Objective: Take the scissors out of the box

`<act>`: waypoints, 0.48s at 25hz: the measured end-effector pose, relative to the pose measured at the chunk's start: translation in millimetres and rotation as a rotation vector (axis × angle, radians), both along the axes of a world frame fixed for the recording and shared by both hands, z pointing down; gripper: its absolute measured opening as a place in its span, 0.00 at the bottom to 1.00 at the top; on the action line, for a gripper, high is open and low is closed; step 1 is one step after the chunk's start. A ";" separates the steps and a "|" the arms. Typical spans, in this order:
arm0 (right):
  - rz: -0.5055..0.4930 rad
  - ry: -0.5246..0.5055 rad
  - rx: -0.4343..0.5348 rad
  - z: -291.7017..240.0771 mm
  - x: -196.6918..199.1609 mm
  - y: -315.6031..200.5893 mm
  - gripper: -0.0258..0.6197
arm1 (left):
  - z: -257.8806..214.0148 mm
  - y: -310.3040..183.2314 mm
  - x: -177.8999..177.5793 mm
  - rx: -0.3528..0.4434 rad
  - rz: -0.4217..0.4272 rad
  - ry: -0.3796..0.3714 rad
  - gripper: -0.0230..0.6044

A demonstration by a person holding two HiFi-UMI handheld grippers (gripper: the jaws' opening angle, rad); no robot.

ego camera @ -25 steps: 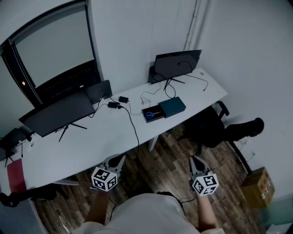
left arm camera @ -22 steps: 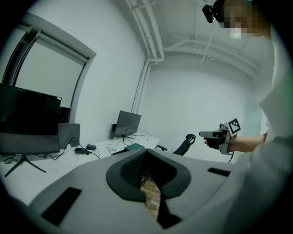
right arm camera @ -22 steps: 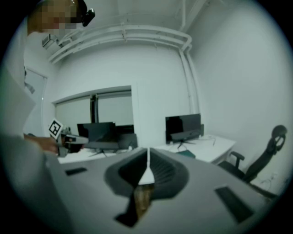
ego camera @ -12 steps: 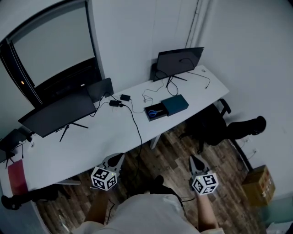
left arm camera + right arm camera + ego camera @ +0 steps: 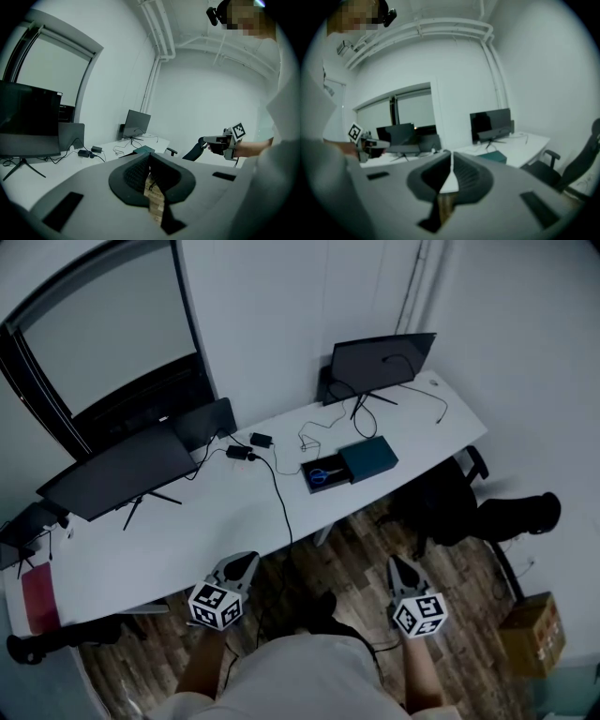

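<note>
An open black box (image 5: 322,475) lies on the white table (image 5: 187,531), right of middle, with blue-handled scissors (image 5: 320,475) inside. Its teal lid (image 5: 368,458) rests against its right side; the lid also shows in the left gripper view (image 5: 144,150) and the right gripper view (image 5: 492,157). My left gripper (image 5: 248,560) hangs over the wooden floor just short of the table's near edge, jaws shut and empty. My right gripper (image 5: 397,564) is beside it to the right, also shut on nothing. Both are far from the box.
Three dark monitors (image 5: 382,362) (image 5: 117,472) (image 5: 204,423) stand along the table's back, with cables and power adapters (image 5: 253,446) trailing to the front edge. A black office chair (image 5: 487,512) sits at the right end and a cardboard box (image 5: 530,634) on the floor.
The table and box have drawn closer and shifted right in the head view. Both grippers stayed shut and moved forward toward the table edge.
</note>
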State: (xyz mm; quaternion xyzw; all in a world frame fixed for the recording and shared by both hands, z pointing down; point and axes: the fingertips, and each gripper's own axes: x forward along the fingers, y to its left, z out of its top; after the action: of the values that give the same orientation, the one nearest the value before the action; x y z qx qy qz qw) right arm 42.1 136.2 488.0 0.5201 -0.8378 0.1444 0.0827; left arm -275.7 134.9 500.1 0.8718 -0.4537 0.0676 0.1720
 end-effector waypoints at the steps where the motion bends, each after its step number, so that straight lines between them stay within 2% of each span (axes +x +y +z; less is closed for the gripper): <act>1: -0.008 -0.001 -0.002 0.3 1.6 -9.8 0.09 | 0.0 -7.2 3.5 -0.001 -0.005 -0.002 0.09; 12: -0.097 -0.020 -0.016 6.2 32.2 -105.4 0.09 | 2.1 -77.6 49.9 -0.008 -0.054 -0.009 0.09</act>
State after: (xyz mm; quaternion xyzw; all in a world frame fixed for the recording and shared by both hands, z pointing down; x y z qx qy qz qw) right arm 74.3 30.8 494.2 0.4767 -0.8616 0.1520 0.0857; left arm -225.8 57.3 502.2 0.8582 -0.4775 0.0688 0.1753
